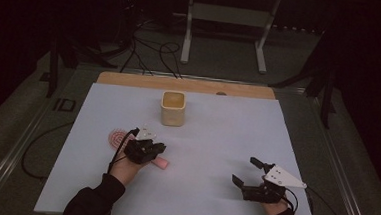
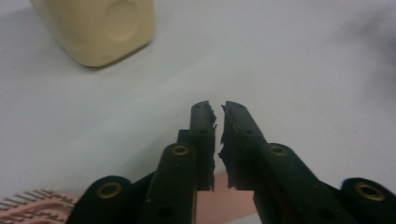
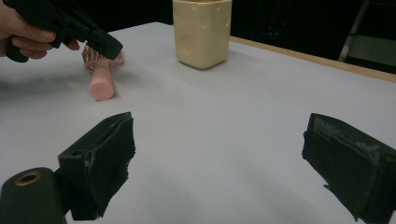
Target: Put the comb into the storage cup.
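A pale surface (image 1: 215, 154) with a bare wooden strip along its far edge carries a cream square cup (image 1: 173, 108) near the middle back and a pink hairbrush (image 1: 126, 142) lying flat at the left.

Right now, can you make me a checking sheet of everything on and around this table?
Surface: white sheet over a wooden table, flat and bare in the middle.
Job's things: pink hairbrush lying flat at the near left; pale yellow cup upright at the far middle, apart from the brush.
Clutter: nothing seen.
Grippers: left gripper over the brush handle with its jaws shut, and whether they pinch the handle cannot be told; right gripper at the near right, jaws wide open, nothing between them.
Cables: gripper cable trailing by the left hand; black floor cables beyond the table.
Surroundings: dark room, grey metal stand behind.
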The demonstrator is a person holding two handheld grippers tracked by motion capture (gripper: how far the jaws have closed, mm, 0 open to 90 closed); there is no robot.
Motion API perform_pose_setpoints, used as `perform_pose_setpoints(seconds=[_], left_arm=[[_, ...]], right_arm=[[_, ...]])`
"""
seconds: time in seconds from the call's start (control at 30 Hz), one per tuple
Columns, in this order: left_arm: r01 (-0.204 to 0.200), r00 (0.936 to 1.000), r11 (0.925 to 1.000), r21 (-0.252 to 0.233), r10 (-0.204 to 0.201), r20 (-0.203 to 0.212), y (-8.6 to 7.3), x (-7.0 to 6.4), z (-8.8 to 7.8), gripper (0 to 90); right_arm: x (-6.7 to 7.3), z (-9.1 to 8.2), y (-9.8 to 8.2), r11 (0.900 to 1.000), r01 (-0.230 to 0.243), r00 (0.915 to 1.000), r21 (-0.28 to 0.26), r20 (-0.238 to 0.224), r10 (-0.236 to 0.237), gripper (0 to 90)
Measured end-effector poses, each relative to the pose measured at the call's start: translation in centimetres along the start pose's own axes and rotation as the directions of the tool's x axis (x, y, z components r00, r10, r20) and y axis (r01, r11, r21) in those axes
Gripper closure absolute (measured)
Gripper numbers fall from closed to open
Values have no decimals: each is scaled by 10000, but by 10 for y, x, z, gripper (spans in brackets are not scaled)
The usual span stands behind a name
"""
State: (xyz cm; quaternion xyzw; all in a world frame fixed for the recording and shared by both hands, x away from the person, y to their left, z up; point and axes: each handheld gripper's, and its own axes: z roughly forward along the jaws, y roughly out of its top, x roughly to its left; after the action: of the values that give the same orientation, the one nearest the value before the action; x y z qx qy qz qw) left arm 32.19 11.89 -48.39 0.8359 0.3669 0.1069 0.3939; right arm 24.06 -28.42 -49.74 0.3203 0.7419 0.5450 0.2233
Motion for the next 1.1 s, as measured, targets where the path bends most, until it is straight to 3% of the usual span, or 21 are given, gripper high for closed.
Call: perform_pose_setpoints(seconds=[0.1, 0.6, 0.77, 1.1], left_arm=[[183, 9998, 9996, 201, -185, 81, 0, 1, 3, 898], [293, 9996, 9910, 1303, -296, 3, 0, 0, 19, 900], [175, 9996, 9861, 1649, -207, 176, -2, -1, 23, 900], [-112, 9998, 9820, 1884, 73, 210, -6, -6, 17, 900]], right_arm=[[0, 0, 0, 10000, 54, 10000, -22, 12, -54, 88], [1, 0, 0, 10000, 24, 10000, -17, 1, -24, 88], [0, 0, 0, 10000, 26, 10000, -10, -23, -26, 88], [-1, 0, 0, 10000, -49, 10000, 4, -76, 49, 88]])
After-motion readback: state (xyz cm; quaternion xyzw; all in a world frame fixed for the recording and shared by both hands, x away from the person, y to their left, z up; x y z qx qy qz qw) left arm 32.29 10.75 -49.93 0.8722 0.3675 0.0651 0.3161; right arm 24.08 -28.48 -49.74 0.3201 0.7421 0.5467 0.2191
